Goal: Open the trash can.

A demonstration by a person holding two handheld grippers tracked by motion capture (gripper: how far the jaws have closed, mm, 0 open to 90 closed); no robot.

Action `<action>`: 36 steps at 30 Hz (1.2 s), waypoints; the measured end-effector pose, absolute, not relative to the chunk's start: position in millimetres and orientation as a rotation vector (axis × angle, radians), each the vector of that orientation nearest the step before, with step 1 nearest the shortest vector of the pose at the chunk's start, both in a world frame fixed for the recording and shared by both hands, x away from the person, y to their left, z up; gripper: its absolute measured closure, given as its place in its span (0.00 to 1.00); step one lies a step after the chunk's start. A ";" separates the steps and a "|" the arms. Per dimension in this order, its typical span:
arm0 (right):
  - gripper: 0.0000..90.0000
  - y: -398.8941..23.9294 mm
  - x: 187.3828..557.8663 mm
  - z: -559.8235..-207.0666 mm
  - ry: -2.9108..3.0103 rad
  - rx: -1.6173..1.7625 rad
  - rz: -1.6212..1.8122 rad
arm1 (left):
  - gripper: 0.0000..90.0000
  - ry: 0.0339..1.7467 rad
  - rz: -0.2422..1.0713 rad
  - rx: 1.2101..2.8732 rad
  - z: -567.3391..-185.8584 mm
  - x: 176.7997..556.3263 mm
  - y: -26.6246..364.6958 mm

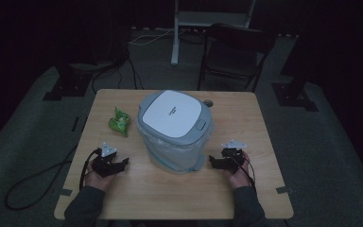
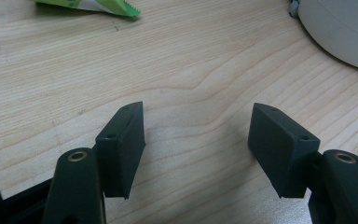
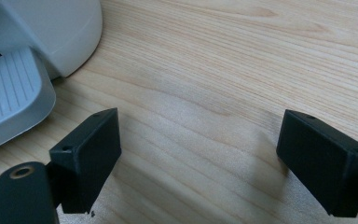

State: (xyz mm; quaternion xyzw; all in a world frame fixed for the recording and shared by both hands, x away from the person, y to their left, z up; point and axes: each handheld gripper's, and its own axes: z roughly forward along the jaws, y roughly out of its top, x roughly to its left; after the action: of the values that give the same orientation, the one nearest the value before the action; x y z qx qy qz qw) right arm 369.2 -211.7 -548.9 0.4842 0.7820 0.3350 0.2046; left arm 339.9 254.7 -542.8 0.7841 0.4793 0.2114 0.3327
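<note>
The lidded bin (image 1: 174,130) stands mid-bench (image 1: 246,194), its lid down, with the left gripper (image 1: 118,164) and right gripper (image 1: 213,161) resting either side, fingers (image 2: 121,144) spread and empty, probably poised to start. A green wrapper (image 1: 118,122) lies just left of the bin.

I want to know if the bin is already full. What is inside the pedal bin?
The closed lid covers the bin, so its contents are hidden. A clear liner folds out over the rim.
</note>
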 end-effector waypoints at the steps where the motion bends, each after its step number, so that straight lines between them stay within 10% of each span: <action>1: 0.14 -211.6 369.2 -548.9 2.180 1.350 0.934 | 0.41 1.252 0.552 2.048 -542.8 340.0 254.7; 12: 0.16 -210.4 367.5 -548.2 2.199 1.335 0.936 | 0.41 1.254 0.553 2.047 -542.7 341.5 254.6; 26: 0.91 -210.4 357.6 -540.2 2.223 1.304 0.975 | 0.40 1.254 0.551 2.047 -542.8 341.9 254.5; 36: 1.00 -195.9 339.4 -525.6 2.297 1.179 1.128 | 0.40 1.254 0.551 2.046 -542.7 342.0 254.5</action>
State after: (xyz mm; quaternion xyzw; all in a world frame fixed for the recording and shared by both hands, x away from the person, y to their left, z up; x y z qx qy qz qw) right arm 339.4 -195.9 -525.6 0.4131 0.8046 0.3950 0.1614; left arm 342.0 254.5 -542.7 0.7836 0.4803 0.2109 0.3330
